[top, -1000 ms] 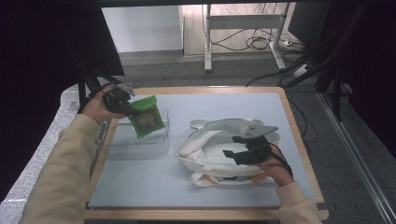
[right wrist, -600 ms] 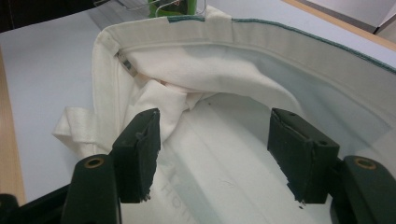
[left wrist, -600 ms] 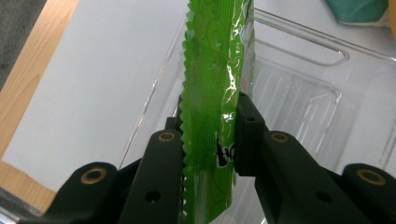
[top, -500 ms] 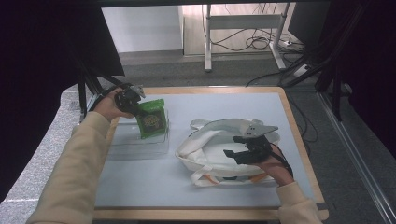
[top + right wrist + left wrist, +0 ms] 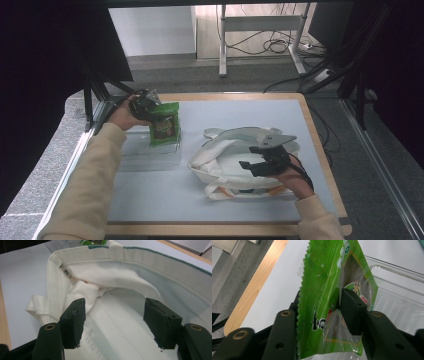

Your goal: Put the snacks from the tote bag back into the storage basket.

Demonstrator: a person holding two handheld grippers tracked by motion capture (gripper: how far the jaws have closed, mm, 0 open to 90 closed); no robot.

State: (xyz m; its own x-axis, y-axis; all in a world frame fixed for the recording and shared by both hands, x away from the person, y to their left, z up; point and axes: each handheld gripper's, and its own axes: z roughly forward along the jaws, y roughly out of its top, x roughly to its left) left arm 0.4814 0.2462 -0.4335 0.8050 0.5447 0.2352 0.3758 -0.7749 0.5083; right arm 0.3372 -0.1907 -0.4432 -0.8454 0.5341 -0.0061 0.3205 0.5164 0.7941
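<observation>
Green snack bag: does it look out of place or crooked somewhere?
Yes. The green snack bag stands on its edge, upright in the clear tray, rather than lying flat. The left gripper has just been opening, the bag between its jaws. Nothing looks spilled or torn.

Packet [image 5: 164, 125] in tray [image 5: 150, 157], left of bag [image 5: 235, 160]

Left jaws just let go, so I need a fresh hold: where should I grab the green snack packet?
Probably its top edge. The green snack packet stands upright in the clear tray, so its crimped upper seam is free while the tray walls guard its base. The left gripper, whose jaws have just been opening, already straddles the flat faces; come from that upper left side and pinch across them.
</observation>
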